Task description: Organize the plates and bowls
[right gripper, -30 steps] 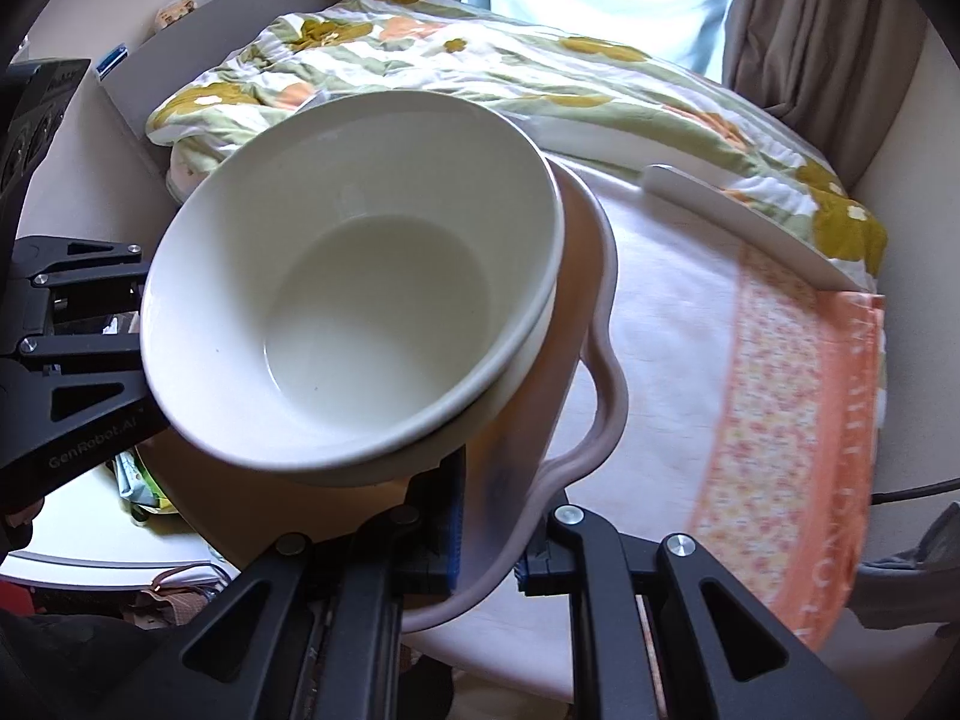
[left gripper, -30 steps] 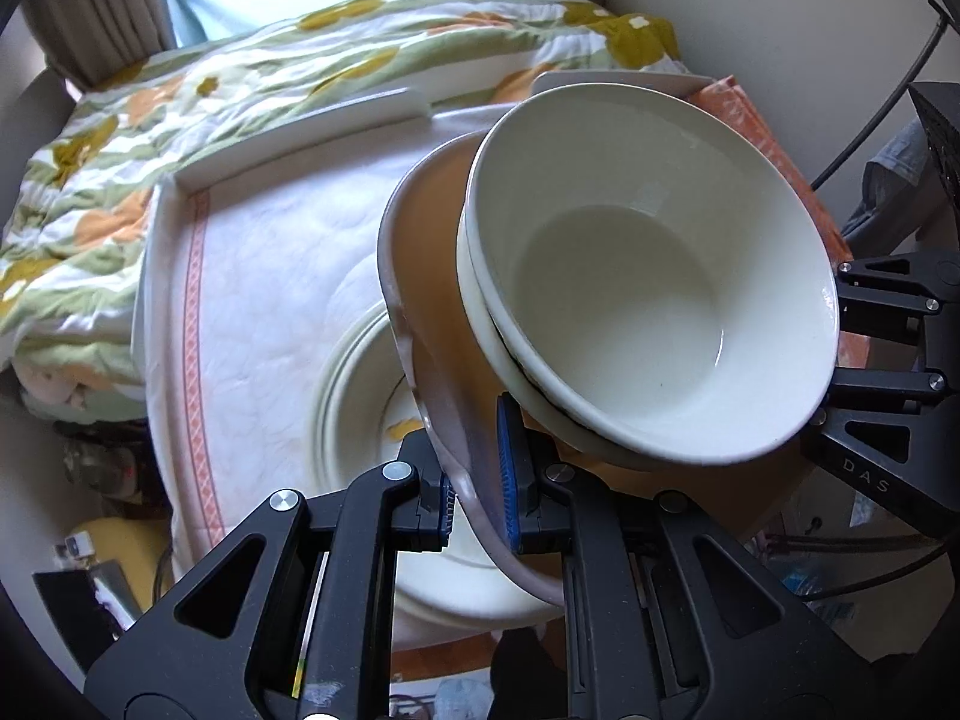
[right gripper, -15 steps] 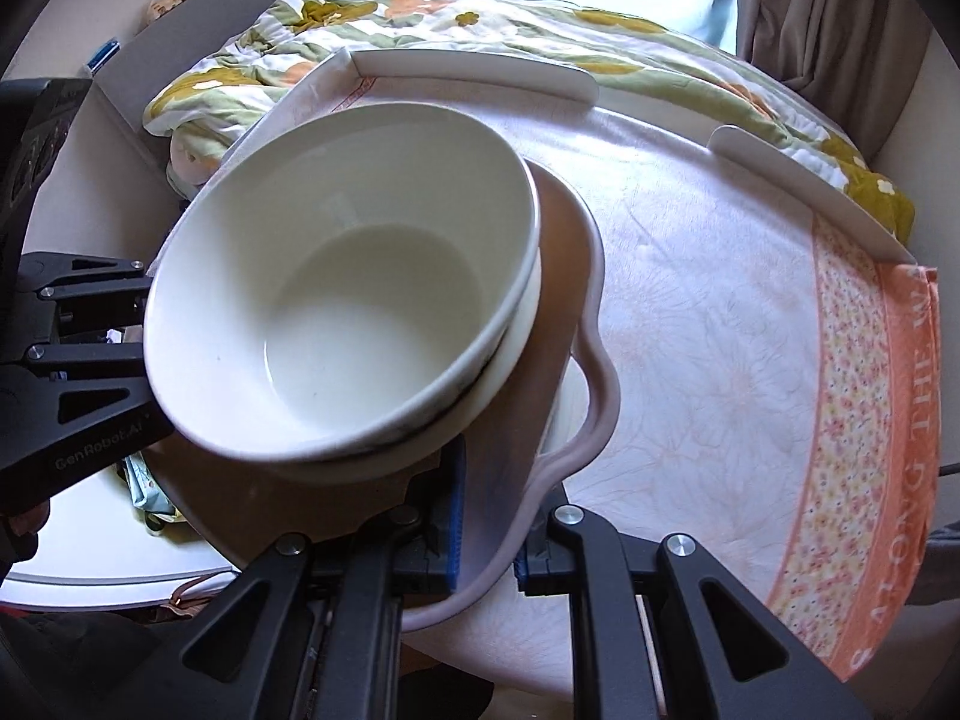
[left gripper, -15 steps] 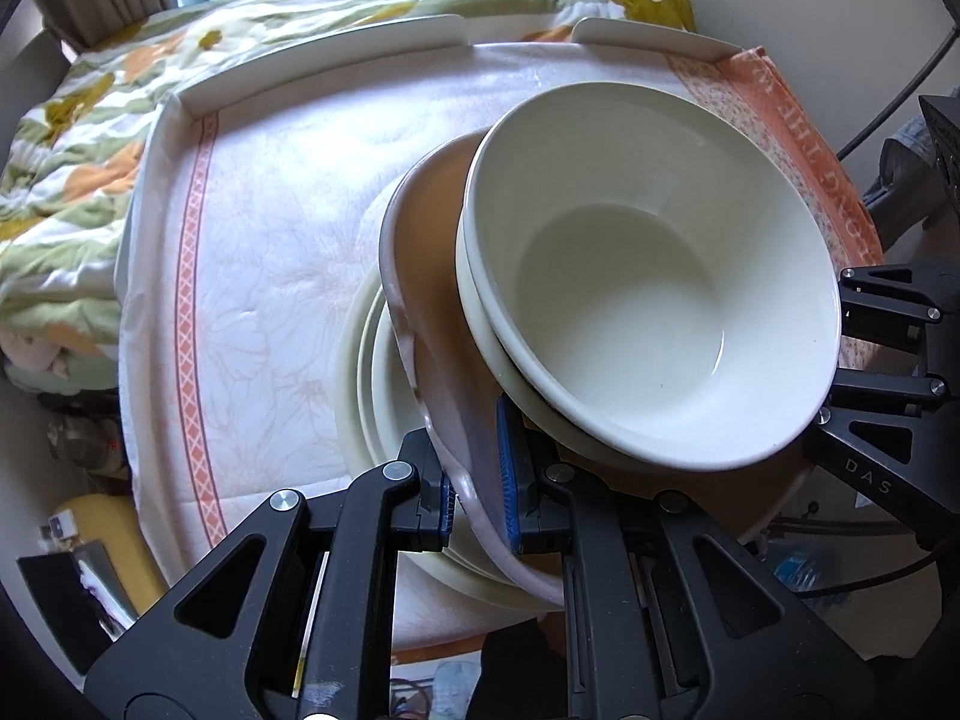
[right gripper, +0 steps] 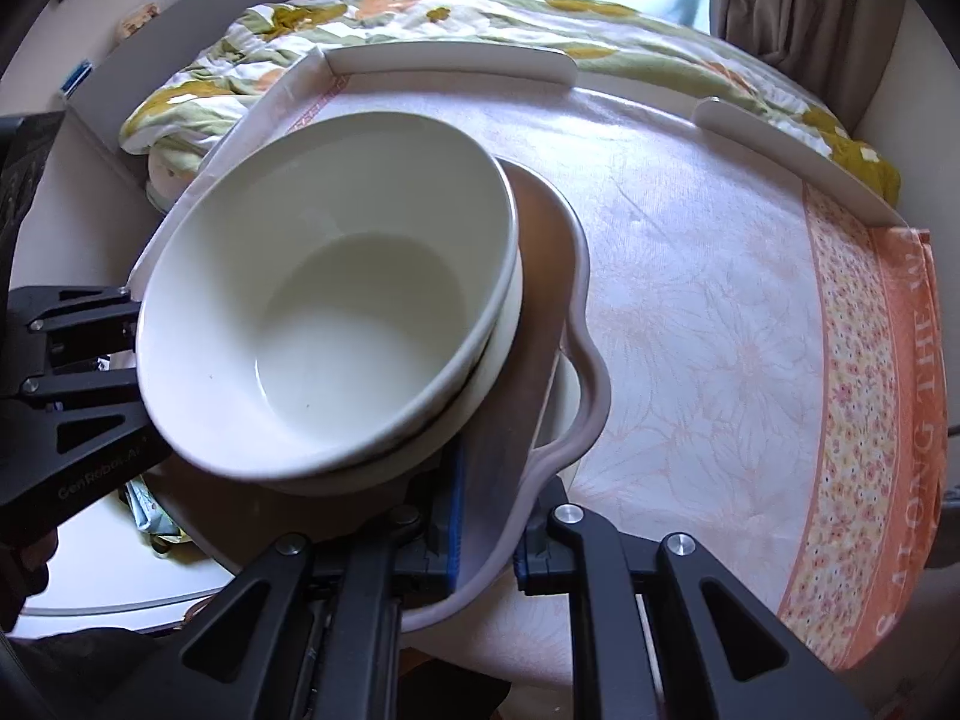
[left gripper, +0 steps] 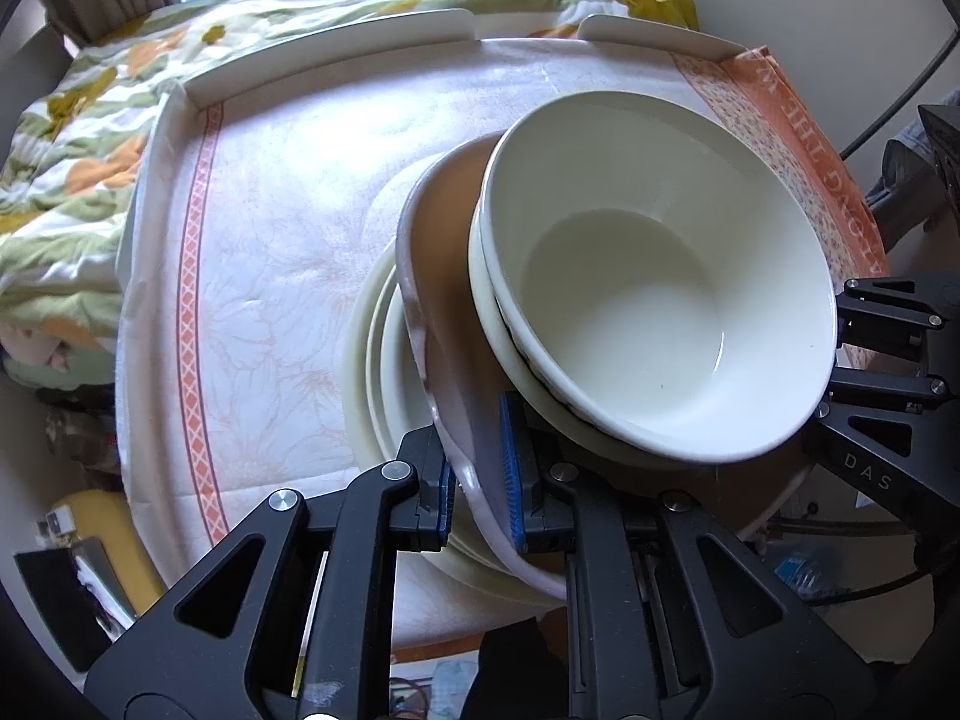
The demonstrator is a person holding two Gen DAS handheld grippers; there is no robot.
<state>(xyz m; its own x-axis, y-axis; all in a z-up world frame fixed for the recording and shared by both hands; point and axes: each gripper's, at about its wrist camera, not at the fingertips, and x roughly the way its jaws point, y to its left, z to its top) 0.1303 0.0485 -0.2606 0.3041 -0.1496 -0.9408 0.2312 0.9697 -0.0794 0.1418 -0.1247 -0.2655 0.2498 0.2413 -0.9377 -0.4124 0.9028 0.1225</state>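
Observation:
A brown wavy-rimmed plate carries two stacked white bowls. My left gripper is shut on the plate's left rim. My right gripper is shut on its right rim. The plate hangs tilted just above a stack of cream plates on the table; a bit of that stack also shows in the right wrist view. The opposite gripper shows at the edge of each view.
The round table has a white and orange floral cloth and raised white edge rails. A flowered quilt lies on the bed behind. A wall and cables stand at the right.
Both grippers have carried the plate with the bowls forward over the table and lower. More of the tablecloth and the far rails show now, and the cream plates sit closer beneath.

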